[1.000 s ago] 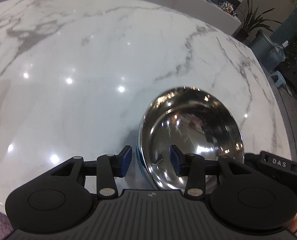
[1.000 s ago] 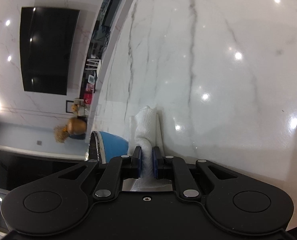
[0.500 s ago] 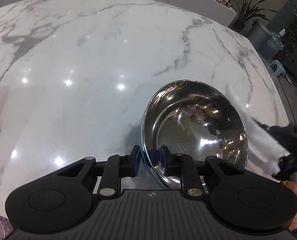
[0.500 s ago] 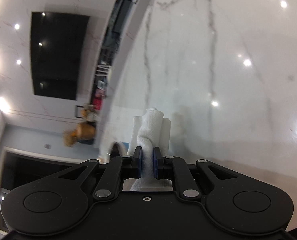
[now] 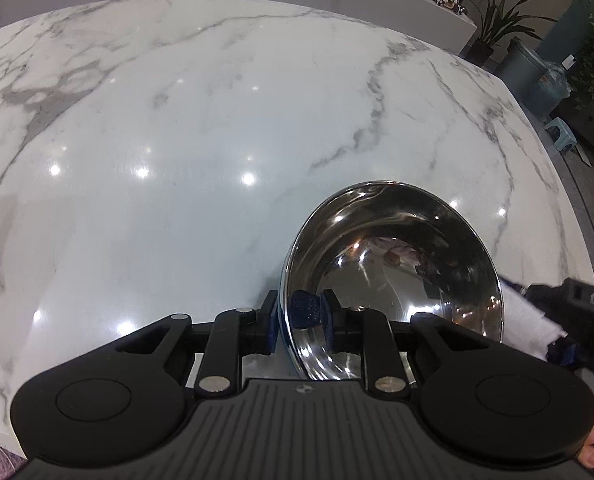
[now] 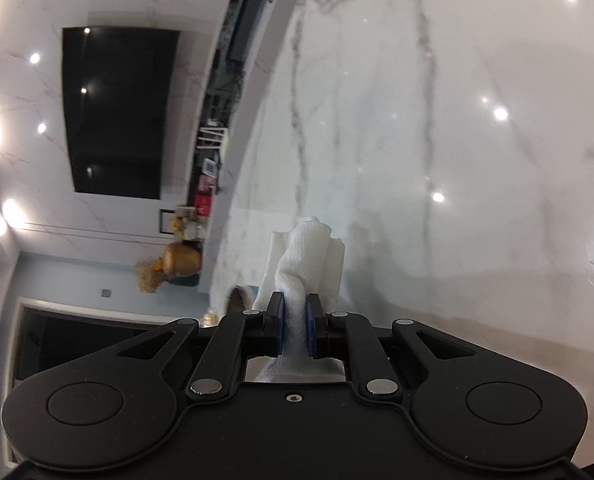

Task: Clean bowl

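Observation:
A shiny steel bowl (image 5: 397,264) with a blue outside is tilted up over the white marble table (image 5: 177,140). My left gripper (image 5: 297,320) is shut on the bowl's near rim, one pad inside and one outside. My right gripper (image 6: 295,328) is shut on a folded white cloth (image 6: 309,256) that sticks out past its fingers. In the left wrist view the right gripper (image 5: 577,320) and the cloth (image 5: 529,320) show just beyond the bowl's right rim. The bowl does not show in the right wrist view.
The marble table's right edge (image 5: 569,200) curves close to the bowl. Beyond it stand a grey bin (image 5: 533,72), a small stool (image 5: 561,136) and plants (image 5: 497,16). A black wall screen (image 6: 117,112) and a shelf of small items (image 6: 213,168) show in the right wrist view.
The left gripper closed on the bowl's rim and tipped the bowl up. The right gripper with the cloth lifted off the table and came to the bowl's right side.

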Available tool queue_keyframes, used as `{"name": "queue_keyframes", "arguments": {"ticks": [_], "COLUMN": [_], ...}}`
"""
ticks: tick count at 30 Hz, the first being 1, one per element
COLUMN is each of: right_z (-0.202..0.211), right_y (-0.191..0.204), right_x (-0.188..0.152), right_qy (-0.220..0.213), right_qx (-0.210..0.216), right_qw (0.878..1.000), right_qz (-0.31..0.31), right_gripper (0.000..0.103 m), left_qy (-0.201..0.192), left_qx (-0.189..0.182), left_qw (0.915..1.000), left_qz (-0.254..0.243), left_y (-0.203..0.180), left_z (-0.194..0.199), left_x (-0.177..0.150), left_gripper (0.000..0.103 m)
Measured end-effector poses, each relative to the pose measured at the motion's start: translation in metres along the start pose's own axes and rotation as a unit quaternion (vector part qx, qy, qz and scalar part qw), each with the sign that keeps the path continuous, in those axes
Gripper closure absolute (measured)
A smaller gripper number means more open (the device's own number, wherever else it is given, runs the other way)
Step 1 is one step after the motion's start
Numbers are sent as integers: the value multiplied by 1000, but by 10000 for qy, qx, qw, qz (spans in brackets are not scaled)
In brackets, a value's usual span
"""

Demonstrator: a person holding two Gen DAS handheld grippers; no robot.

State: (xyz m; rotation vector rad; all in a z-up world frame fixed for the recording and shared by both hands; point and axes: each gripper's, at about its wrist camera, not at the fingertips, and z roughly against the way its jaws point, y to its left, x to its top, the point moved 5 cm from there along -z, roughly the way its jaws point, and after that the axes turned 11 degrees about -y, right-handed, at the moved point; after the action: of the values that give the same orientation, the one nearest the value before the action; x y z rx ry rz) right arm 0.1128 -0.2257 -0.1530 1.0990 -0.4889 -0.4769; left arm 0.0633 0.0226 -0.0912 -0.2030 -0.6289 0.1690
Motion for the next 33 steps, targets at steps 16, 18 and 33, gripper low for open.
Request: {"name": "queue_keyframes", "arguments": {"ticks": [16, 18, 33], "right_z": [-8, -12, -2], "right_y": [-13, -12, 3], "right_x": [-9, -4, 36], "right_qy": [431, 625, 1819], "right_qx": [-123, -101, 1035], "right_qw": [9990, 9979, 9776], "right_qz": [70, 117, 240], "right_gripper": [93, 93, 93], "left_qy": [119, 120, 69], "left_qx": [-55, -82, -43], "left_qw": [9996, 9998, 9999], "left_qz": [234, 154, 98], "left_y": [9, 7, 5], "left_z": [6, 7, 5], "left_x": [-8, -8, -6], "left_gripper": [82, 83, 85]}}
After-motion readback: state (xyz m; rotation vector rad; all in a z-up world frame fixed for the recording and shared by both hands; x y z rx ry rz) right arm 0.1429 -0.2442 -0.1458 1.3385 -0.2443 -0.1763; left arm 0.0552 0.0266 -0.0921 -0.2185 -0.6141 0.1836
